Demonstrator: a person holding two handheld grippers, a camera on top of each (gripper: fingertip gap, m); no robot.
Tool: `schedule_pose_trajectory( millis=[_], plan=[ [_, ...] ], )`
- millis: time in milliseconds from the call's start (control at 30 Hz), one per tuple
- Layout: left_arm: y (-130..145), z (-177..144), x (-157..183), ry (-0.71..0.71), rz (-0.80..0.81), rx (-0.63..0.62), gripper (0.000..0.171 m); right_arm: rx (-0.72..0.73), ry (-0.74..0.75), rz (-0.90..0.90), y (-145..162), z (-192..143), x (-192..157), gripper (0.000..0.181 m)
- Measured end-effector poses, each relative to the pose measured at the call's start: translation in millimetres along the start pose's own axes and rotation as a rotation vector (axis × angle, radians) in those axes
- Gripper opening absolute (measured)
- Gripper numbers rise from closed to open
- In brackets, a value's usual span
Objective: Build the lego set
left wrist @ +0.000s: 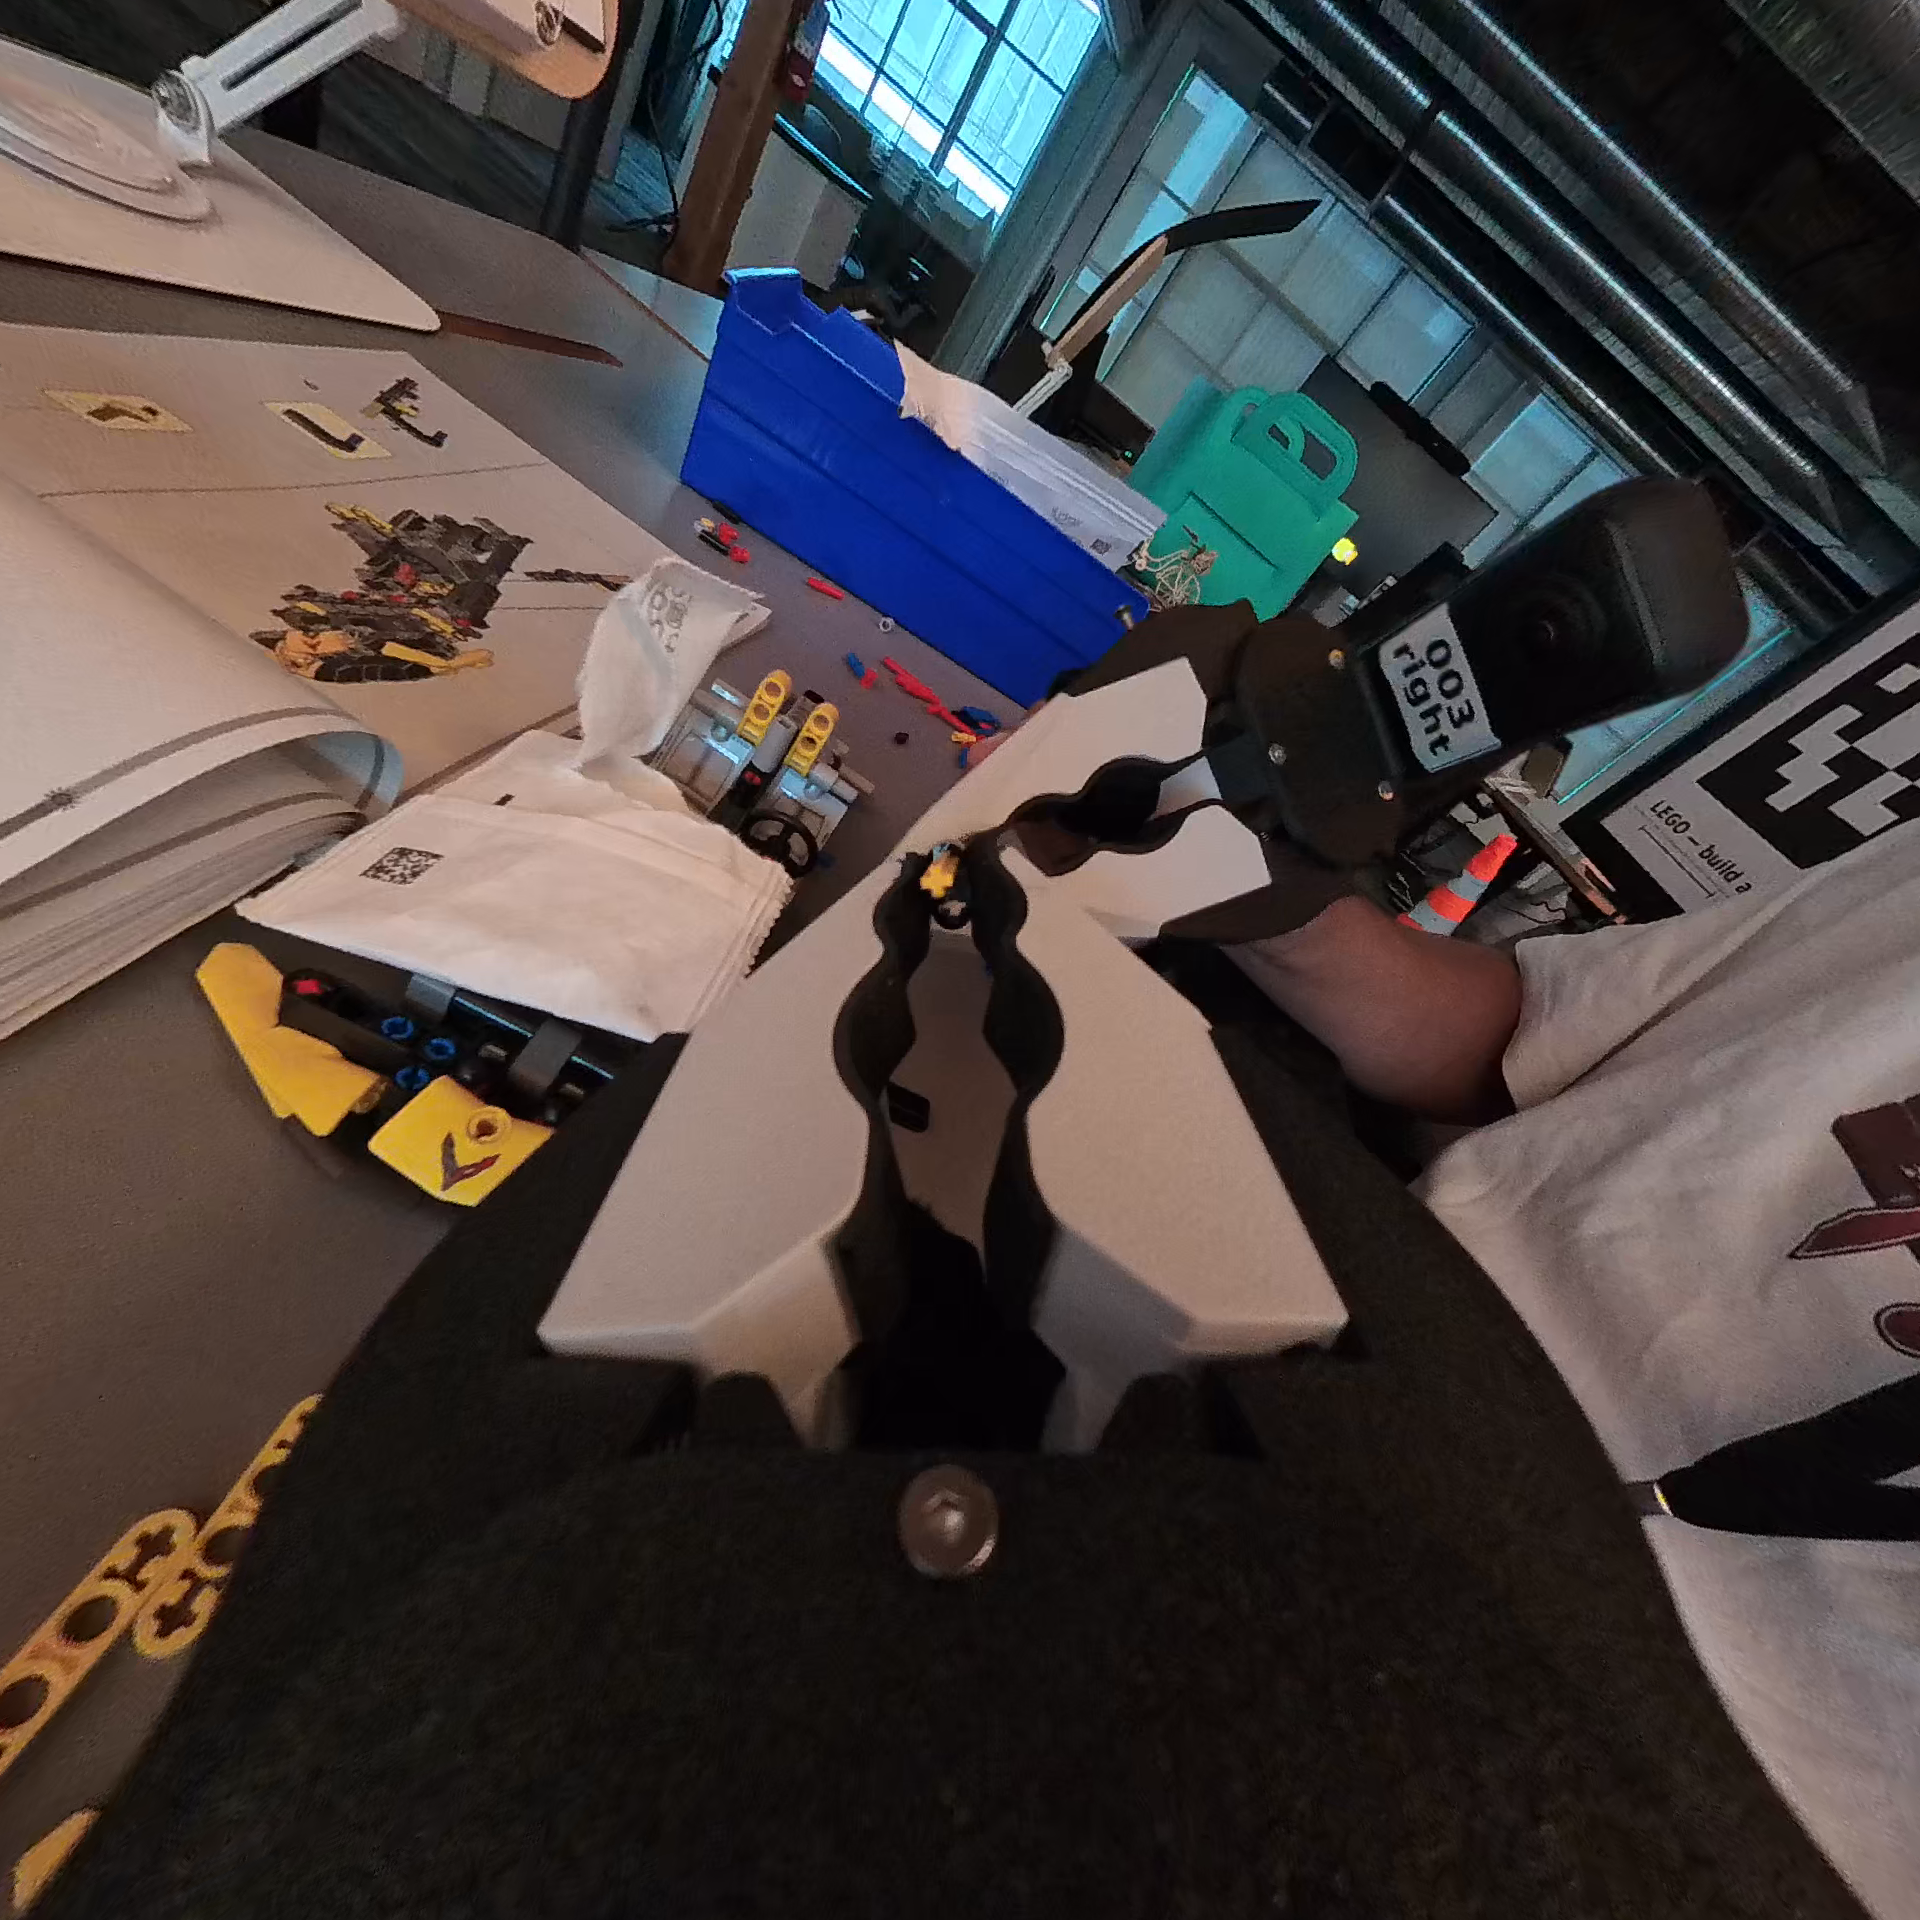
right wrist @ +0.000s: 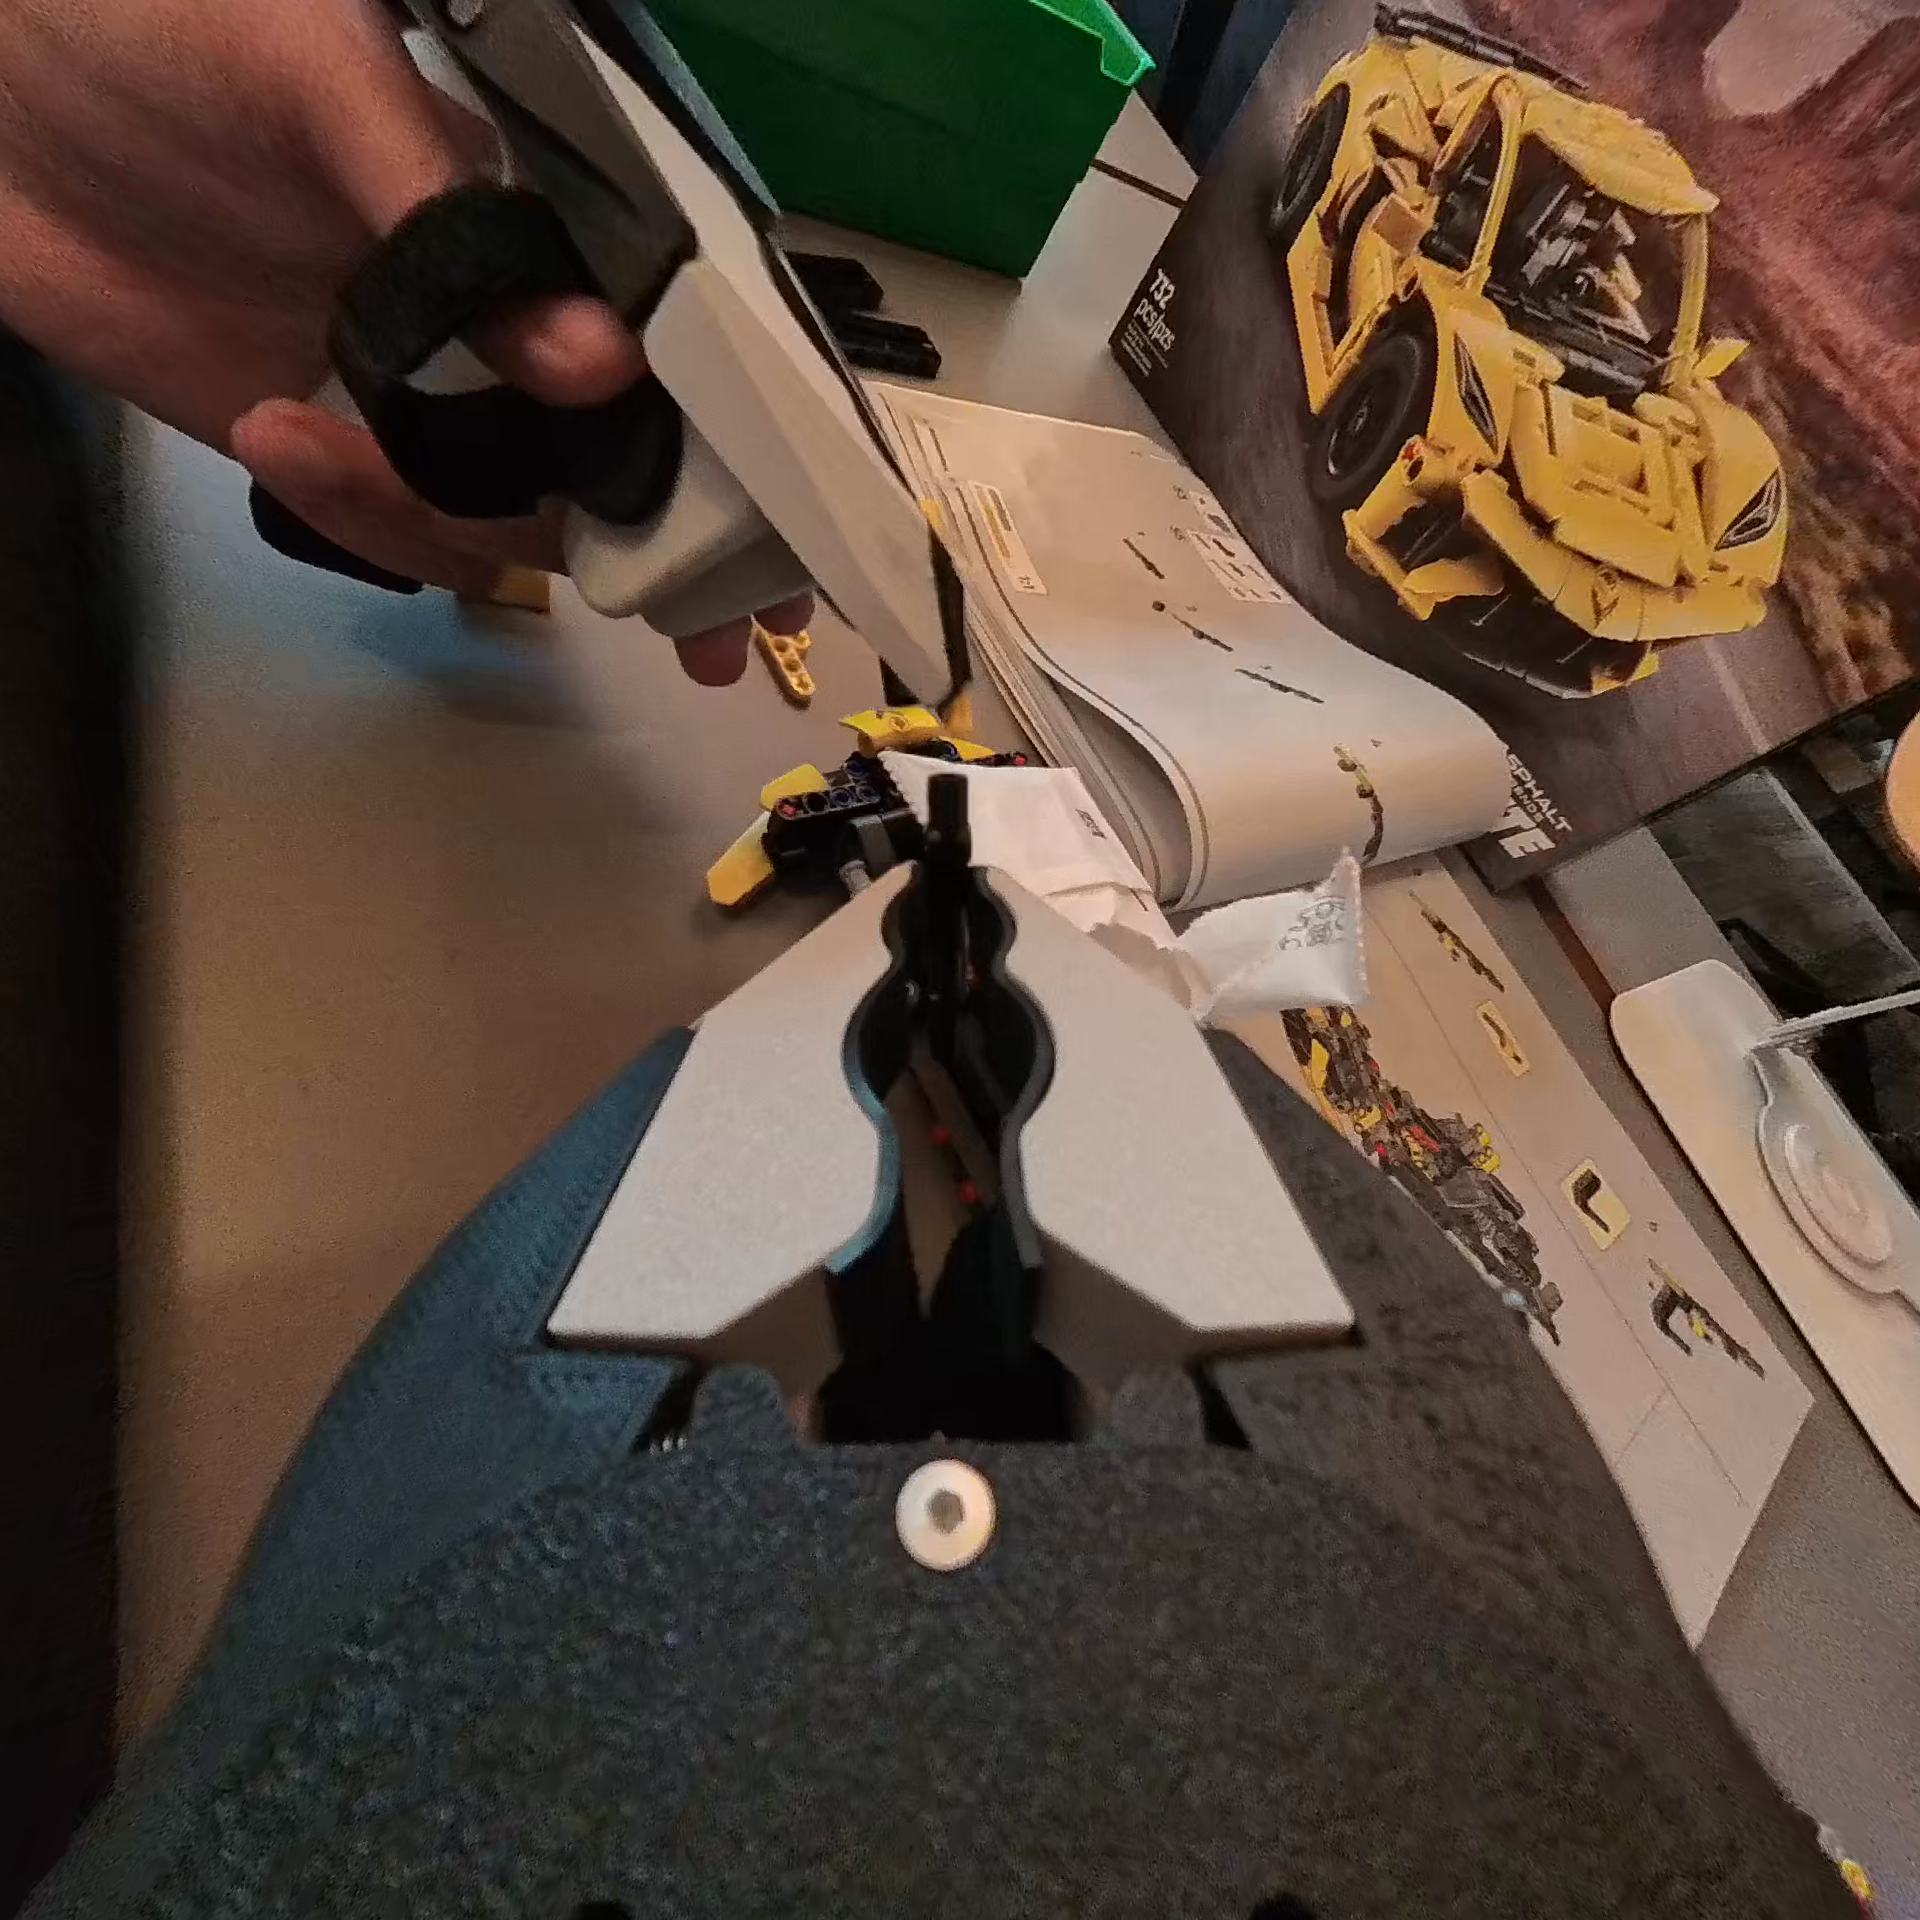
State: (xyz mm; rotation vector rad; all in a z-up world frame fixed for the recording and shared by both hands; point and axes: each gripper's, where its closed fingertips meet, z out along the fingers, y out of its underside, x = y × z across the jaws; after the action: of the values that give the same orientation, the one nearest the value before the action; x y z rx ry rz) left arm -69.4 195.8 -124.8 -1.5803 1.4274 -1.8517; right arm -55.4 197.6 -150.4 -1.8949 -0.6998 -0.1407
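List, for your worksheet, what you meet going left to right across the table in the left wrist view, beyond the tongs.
Open instruction booklet → white paper bags → grey and yellow lego assembly → blue bin → green bag.

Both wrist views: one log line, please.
left hand-held gripper: shut on yellow-black piece | right hand-held gripper: shut on black piece

The white paper bag (right wrist: 1023,831) hides part of the yellow-black assembly (right wrist: 821,821)

Dim indoor light, bright windows (left wrist: 935,114) behind, strong fisheye bending at edges, hand (right wrist: 239,270) motion-blurred
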Motion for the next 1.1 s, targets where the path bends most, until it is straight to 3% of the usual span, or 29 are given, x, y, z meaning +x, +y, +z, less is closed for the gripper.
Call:
schedule_pose_trajectory(
  millis=[233,300,433,567,767,1100],
  plan=[
    [0.2,-1.3,-0.1,0.0,0.01,-0.006,0.005,0.034,-0.1,0.075,-0.6,-3.0,-5.5,0.007],
    [3.8,0.4,4.9,0.026,0.018,-0.03,0.005,0.06,-0.269,0.183,-1.7,-6.7,-20.2,0.007],
    [18.0,7.1,25.6,0.133,0.016,-0.104,0.005,0.104,-0.769,0.52,-13.0,-40.8,-46.1,0.006],
    [34.1,13.0,47.7,0.217,0.053,-0.185,0.005,0.071,-1.003,0.621,-9.4,-64.2,-54.6,0.006],
    [60.7,16.3,61.1,0.237,0.144,-0.315,0.005,-0.059,-1.027,0.581,10.9,-62.6,-70.8,0.006],
    [64.5,14.8,51.8,0.174,0.209,-0.339,0.005,-0.087,-1.011,0.558,16.3,-59.9,-73.4,0.006]
  ],
)
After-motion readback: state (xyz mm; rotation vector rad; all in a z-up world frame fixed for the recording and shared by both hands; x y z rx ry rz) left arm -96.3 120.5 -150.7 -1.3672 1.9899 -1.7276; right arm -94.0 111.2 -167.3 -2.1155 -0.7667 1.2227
